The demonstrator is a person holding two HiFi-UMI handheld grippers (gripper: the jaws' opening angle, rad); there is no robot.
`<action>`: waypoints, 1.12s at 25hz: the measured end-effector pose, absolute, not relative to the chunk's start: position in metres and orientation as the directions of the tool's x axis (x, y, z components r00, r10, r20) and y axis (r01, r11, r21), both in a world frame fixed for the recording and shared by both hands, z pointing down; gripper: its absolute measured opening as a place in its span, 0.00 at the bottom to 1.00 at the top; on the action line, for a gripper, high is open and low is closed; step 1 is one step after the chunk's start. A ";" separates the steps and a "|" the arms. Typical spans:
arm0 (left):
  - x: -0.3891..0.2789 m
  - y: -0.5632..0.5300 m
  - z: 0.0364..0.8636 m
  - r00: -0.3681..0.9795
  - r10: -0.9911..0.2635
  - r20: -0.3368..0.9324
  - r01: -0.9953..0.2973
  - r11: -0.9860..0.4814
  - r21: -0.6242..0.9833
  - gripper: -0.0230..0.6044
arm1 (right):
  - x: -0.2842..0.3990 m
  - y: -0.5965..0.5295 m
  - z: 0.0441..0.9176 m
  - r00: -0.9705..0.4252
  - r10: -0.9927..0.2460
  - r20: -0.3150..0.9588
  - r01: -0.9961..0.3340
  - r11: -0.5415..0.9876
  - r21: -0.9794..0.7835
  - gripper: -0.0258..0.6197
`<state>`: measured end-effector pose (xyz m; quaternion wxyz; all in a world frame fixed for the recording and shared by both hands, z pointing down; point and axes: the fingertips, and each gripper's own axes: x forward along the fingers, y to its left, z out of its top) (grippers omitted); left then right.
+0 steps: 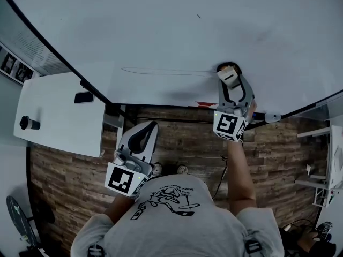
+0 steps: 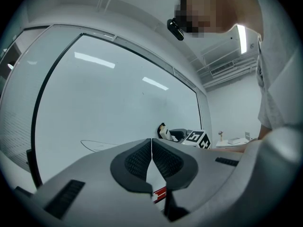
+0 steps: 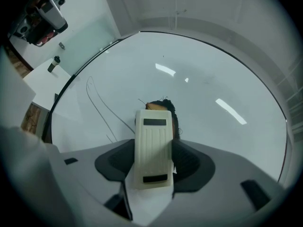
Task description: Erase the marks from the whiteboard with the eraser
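The whiteboard point(image 1: 161, 31) fills the top of the head view. A thin drawn loop point(image 1: 161, 72) runs along its lower part; in the right gripper view the same lines point(image 3: 97, 105) curve off to the left. My right gripper point(image 1: 229, 82) is shut on a cream eraser point(image 1: 227, 76), whose dark felt end point(image 3: 163, 106) presses on the board at the loop's right end. My left gripper point(image 1: 147, 126) hangs low over the floor, away from the board, its jaws shut on nothing point(image 2: 151, 151).
A white table point(image 1: 59, 116) stands at the left with a dark cylinder point(image 1: 29, 123) and a black flat object point(image 1: 84, 97) on it. A red marker point(image 1: 206, 104) lies on the board's ledge. Shelving point(image 1: 316, 159) stands at the right over the wood floor.
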<state>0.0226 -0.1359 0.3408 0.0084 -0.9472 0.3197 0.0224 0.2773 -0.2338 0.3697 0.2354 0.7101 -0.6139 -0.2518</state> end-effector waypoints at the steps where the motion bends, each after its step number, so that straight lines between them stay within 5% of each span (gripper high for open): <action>1: 0.020 -0.136 0.343 0.794 -0.607 -0.043 -0.607 -0.795 0.003 0.07 | 0.272 -0.235 0.374 0.111 -0.991 -0.072 -0.757 -0.131 0.641 0.42; 28: -0.008 -0.124 0.341 0.763 -0.646 -0.024 -0.646 -0.763 -0.013 0.07 | 0.191 -0.264 0.458 -0.014 -1.000 0.019 -0.680 0.023 0.733 0.43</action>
